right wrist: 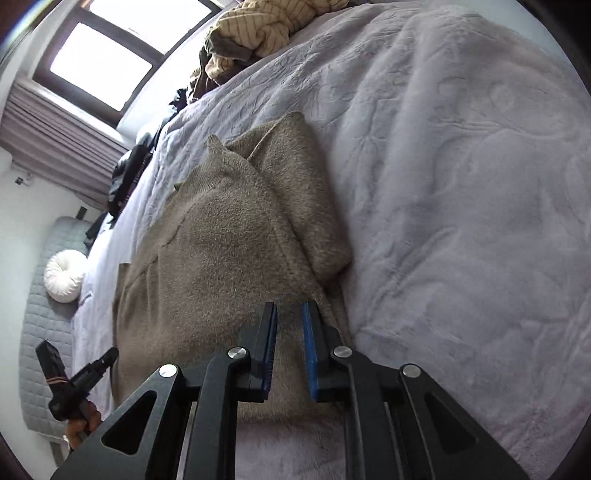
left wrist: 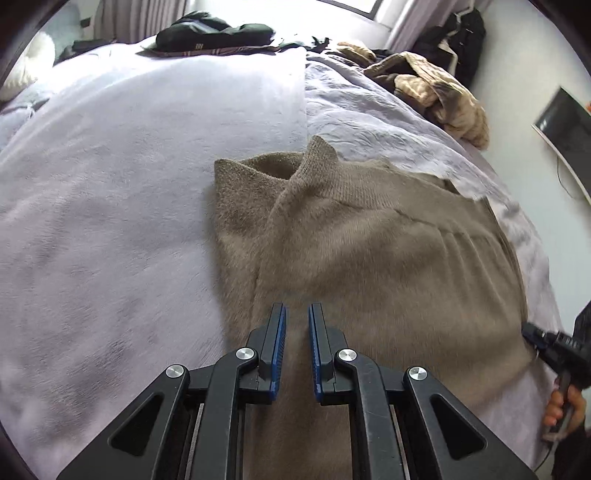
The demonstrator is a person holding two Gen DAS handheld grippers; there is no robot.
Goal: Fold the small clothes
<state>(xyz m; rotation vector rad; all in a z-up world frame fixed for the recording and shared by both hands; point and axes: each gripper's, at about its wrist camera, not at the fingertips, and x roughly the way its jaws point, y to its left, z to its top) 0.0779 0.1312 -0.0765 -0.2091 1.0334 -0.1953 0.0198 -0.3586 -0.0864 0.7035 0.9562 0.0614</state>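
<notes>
A taupe fuzzy knit sweater (left wrist: 369,240) lies on the lilac bed blanket (left wrist: 129,184), partly folded with one side turned over the body. My left gripper (left wrist: 297,310) hovers over the sweater's near part, jaws slightly apart with nothing between them. In the right wrist view the same sweater (right wrist: 221,251) lies across the embossed bedspread (right wrist: 461,184), a folded part sticking out to the right. My right gripper (right wrist: 290,308) is above the sweater's near edge, jaws slightly apart and empty. The right gripper shows at the left view's right edge (left wrist: 546,341), the left gripper at the right view's lower left (right wrist: 79,376).
A beige and brown heap of clothes (left wrist: 432,88) lies at the bed's far right. Dark clothes (left wrist: 214,35) lie at the far end. A white round cushion (right wrist: 64,275) rests on a grey quilted headboard. A window (right wrist: 99,62) with curtains is beyond.
</notes>
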